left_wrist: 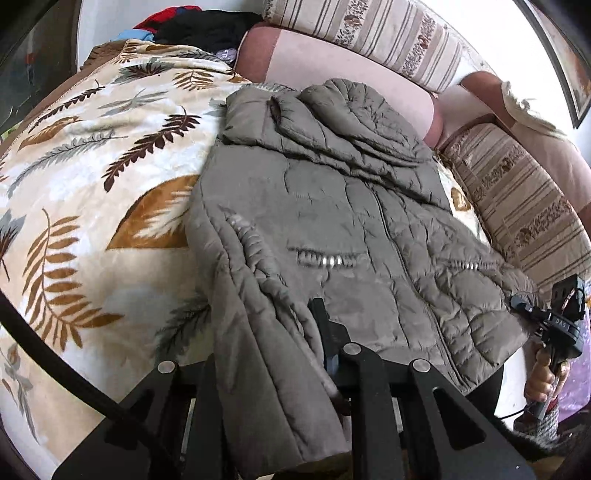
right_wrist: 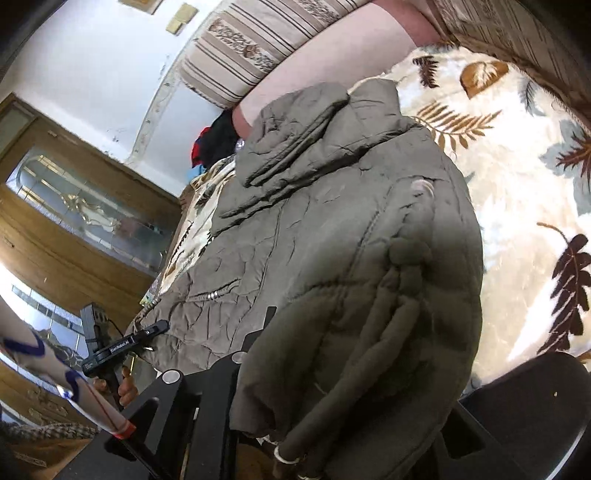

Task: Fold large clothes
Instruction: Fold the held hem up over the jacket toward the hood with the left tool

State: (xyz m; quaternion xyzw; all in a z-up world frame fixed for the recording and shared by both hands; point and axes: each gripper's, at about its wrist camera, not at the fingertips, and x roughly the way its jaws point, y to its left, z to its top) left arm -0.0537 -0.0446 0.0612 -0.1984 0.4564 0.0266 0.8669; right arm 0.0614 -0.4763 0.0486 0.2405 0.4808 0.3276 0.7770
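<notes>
Left wrist view, nearest first: your left tool (left_wrist: 325,332) is clamped on the near hem of the grey quilted jacket (left_wrist: 332,206). One black finger stands up through the fabric, and a fold of the hem drapes down over the tool's frame on the left. Jaws close together, cloth pinched between them.

Right wrist view, nearest first: your right tool (right_wrist: 258,339) is also pinched shut on the jacket (right_wrist: 332,221). A thick bunch of hem and side panel hangs over the tool's frame, hiding most of the fingers; only one dark tip shows above the fabric.

Each tool appears in the other's view. From the left camera, your right tool sits at the jacket's far hem corner, with your hand (left_wrist: 543,384) on its grip. From the right camera, your left tool (right_wrist: 147,330) sits at the opposite hem corner.

Jacket position: front side up, zip running down the centre, two short pocket zips (left_wrist: 325,258) visible. The hem edge is raised off the surface at both gripped corners. The body beyond lies flat on the leaf-print blanket (left_wrist: 92,184) covering the sofa seat. The hood is bunched at the far end, near the pink bolster (left_wrist: 332,62).

Further back: striped back cushions (left_wrist: 369,29), and a pile of dark and red clothes (left_wrist: 192,22) at the blanket's far corner. The right camera also shows a wooden cabinet with glass panels (right_wrist: 85,206) against the wall.
</notes>
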